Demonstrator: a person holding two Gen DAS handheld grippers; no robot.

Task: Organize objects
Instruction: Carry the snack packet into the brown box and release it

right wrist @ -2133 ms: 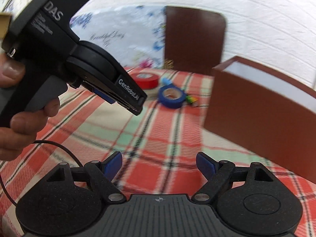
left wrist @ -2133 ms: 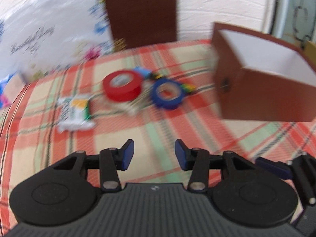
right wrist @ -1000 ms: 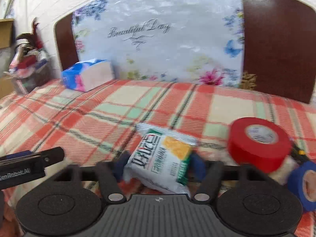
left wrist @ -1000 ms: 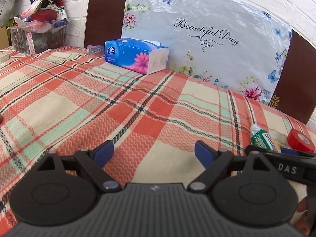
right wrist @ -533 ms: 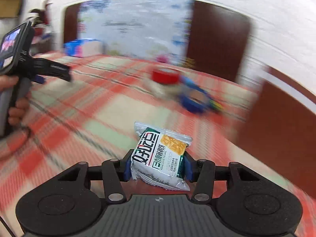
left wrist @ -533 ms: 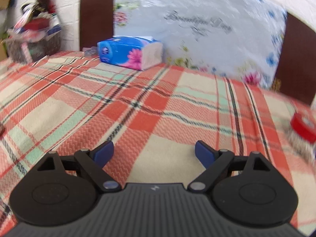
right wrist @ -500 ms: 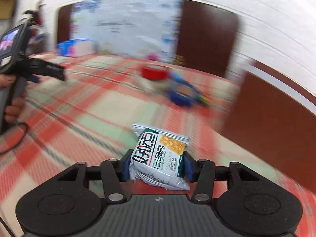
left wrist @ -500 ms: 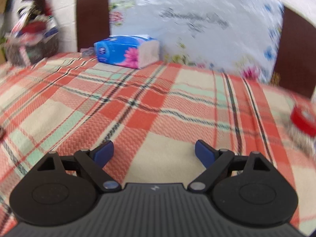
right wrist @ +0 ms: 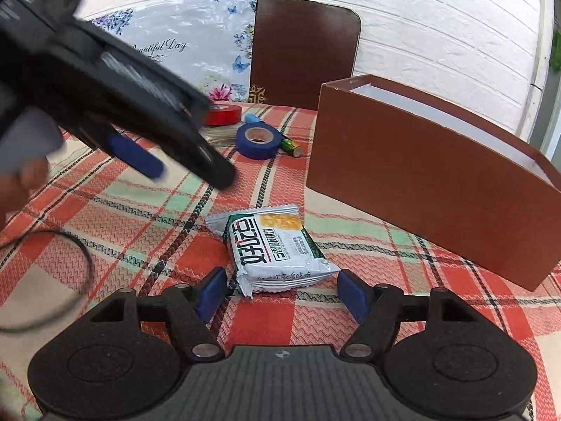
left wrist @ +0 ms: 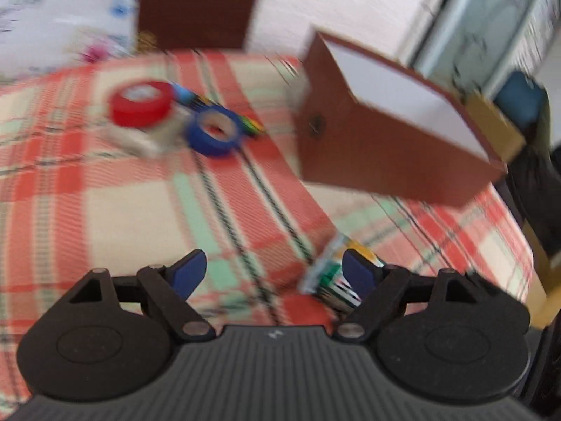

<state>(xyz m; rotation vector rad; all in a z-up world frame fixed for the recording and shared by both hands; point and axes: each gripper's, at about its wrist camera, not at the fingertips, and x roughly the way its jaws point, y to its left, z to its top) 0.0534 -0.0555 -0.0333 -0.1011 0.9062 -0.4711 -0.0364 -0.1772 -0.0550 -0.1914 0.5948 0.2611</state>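
Tablecloth [right wrist: 147, 231] in red, green and cream plaid covers everything in sight, and the landmark on it is the brown box [right wrist: 420, 189], open at the top with a white lining. Judged from the task, that box is where the loose things belong.

Left of the box, near its far corner, lie a blue tape roll [right wrist: 258, 140] and, further off, a red tape roll [right wrist: 224, 114]; a small green battery [right wrist: 291, 146] sits between the blue roll and the box.

In front of the box, well short of its near wall, a snack packet [right wrist: 273, 251] lies flat on the cloth. The right gripper [right wrist: 282, 293] hangs just behind it with its blue pads spread wide, one to each side of the packet's near end and touching nothing. The left gripper [left wrist: 270, 273] is also spread and empty, up in the air left of the box; its own view is blurred, with the packet just beyond its right-hand pad.

The packet seems the next thing to go in. To do it well, push the right gripper forward until the pads flank the packet's middle, not just its crimped end, squeeze across the short width gently enough not to crush the biscuits, lift clear of the box wall, and release low inside.
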